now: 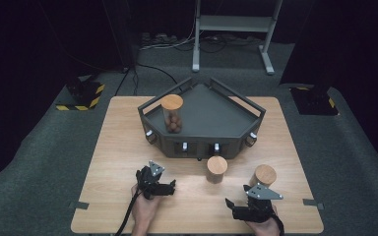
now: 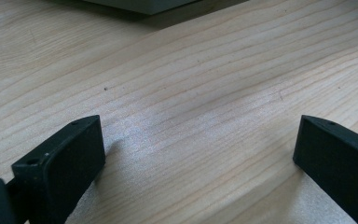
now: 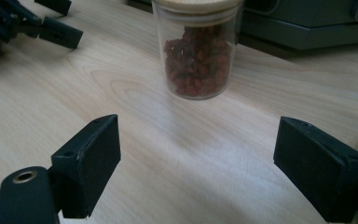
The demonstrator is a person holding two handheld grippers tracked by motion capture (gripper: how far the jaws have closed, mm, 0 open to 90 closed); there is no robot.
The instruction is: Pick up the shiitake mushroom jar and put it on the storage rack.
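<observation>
Lab recording booth: black curtains, hazard-taped stands (image 1: 81,96), lone wooden table (image 1: 123,142), floor cables (image 1: 172,43).

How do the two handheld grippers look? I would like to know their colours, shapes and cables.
Both the left gripper and the right gripper are black, each with two flat, blocky jaws. The pads are matte black rectangles with small holes in their upper edges. Each gripper carries a grey three-cornered plate on top. A black cable trails from the left one. No sleeves are visible.
</observation>
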